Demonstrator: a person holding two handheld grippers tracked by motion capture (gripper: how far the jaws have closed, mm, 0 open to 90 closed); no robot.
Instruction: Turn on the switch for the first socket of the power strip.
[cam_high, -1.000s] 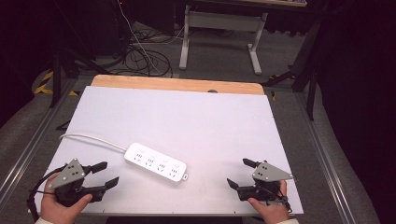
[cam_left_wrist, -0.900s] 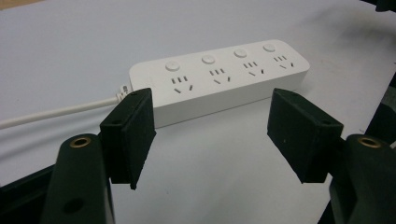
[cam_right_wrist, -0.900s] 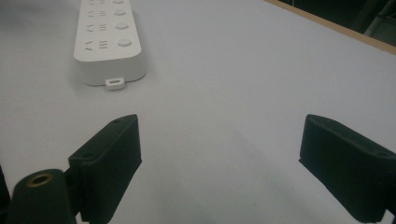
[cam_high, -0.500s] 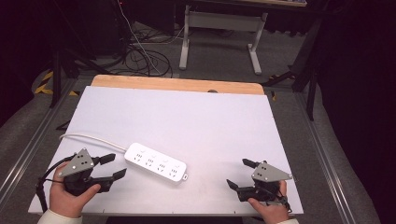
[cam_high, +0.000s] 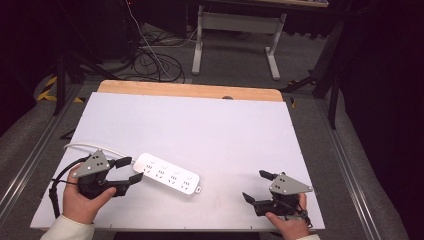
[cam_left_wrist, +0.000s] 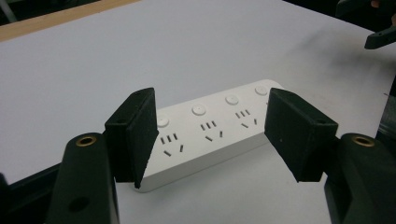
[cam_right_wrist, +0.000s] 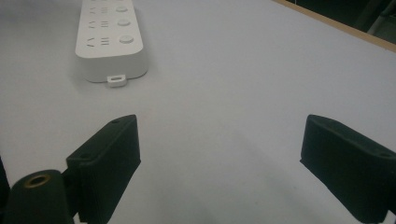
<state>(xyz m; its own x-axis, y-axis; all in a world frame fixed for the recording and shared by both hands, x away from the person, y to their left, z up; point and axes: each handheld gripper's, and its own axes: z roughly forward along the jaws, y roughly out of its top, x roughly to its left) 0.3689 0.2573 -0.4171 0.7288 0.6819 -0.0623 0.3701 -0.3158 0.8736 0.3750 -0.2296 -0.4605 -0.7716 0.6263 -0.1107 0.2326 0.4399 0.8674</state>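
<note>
Left gripper (cam_high: 129, 170) moved right to power strip (cam_high: 168, 174), jaws apart at its near end; right gripper (cam_high: 259, 186) unmoved, jaws apart, near surface (cam_high: 210, 125) front edge

- You work under even overhead light: the white table (cam_high: 200, 125) is bright, while the floor and far room fall to near black.
- In the high view, shadows are soft and short; a faint one sits under the power strip (cam_high: 167, 174) on its near side.
- The high view is a bit soft and grainy, with dark corners left and right.
- In the left gripper view, your jaws close to the lens are slightly blurred, and the power strip (cam_left_wrist: 205, 133) is sharper; a greyish smudge of shade lies on the far right of the table.
- In the right gripper view, the black jaws lose detail, and the power strip (cam_right_wrist: 109, 39) at far left is mildly blurred, with a soft shadow on its left.
</note>
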